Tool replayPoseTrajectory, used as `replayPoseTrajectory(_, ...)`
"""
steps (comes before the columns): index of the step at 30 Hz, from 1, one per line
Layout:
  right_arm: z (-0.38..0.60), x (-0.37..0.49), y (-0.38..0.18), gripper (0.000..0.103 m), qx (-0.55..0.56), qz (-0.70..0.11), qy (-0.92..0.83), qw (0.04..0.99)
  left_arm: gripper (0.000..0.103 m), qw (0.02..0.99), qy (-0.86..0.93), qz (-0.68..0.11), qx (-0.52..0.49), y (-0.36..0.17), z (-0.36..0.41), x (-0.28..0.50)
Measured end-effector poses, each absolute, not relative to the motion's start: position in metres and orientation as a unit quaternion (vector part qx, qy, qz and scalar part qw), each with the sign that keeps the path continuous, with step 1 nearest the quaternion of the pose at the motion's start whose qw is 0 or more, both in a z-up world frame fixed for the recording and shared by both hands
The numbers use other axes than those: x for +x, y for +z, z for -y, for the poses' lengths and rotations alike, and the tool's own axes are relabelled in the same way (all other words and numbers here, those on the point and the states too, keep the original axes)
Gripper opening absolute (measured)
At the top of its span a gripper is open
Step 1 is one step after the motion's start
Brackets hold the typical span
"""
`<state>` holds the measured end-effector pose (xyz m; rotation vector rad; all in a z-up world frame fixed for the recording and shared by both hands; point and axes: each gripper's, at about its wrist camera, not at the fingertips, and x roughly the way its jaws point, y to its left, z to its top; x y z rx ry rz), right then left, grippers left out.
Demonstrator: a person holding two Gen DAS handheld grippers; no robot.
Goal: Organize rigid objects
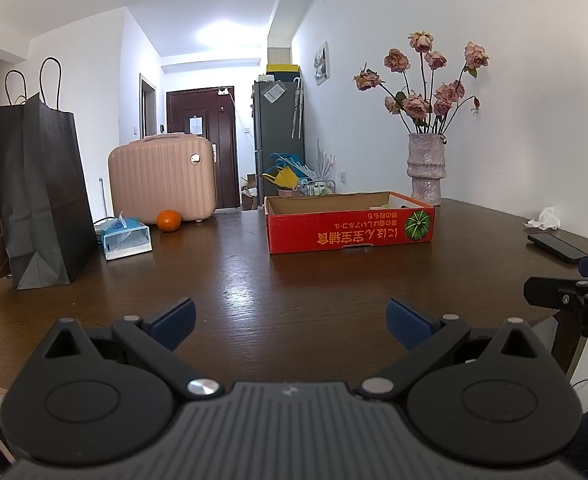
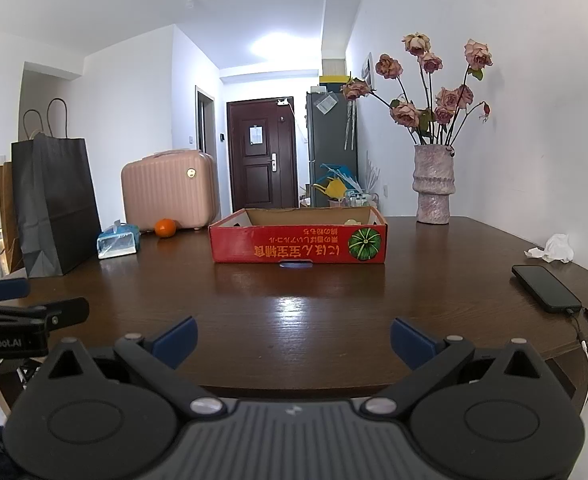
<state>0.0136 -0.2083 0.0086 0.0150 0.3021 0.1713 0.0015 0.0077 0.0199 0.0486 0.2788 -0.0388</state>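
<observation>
A shallow red cardboard box (image 1: pixel 349 228) (image 2: pixel 297 242) with a pumpkin picture stands open-topped in the middle of the dark wooden table (image 1: pixel 254 292) (image 2: pixel 294 304). Something pale shows inside near its right end. An orange (image 1: pixel 168 220) (image 2: pixel 164 227) lies by a pink hard case (image 1: pixel 162 178) (image 2: pixel 170 190). My left gripper (image 1: pixel 290 322) is open over the near table edge, nothing between its blue pads. My right gripper (image 2: pixel 292 340) is open too, holding nothing, and shows at the right edge of the left wrist view.
A black paper bag (image 1: pixel 42 196) (image 2: pixel 56 204) and a tissue pack (image 1: pixel 126 236) (image 2: pixel 118 242) stand at the left. At the right are a vase of dried roses (image 1: pixel 427 168) (image 2: pixel 433 188), a crumpled tissue (image 2: pixel 553 249) and a phone (image 1: pixel 555 246) (image 2: pixel 545 288) with cables.
</observation>
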Motion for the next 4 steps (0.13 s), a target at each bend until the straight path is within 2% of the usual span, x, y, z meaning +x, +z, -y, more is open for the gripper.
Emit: replayPoseTrajectory(4, 0.2085, 0.0135, 0.0087, 0.103, 0.008, -0.151, 0.086, 0.985, 0.103, 0.990, -0.021, -0.136, 0.027, 0.0200, -0.0077, 0.0017)
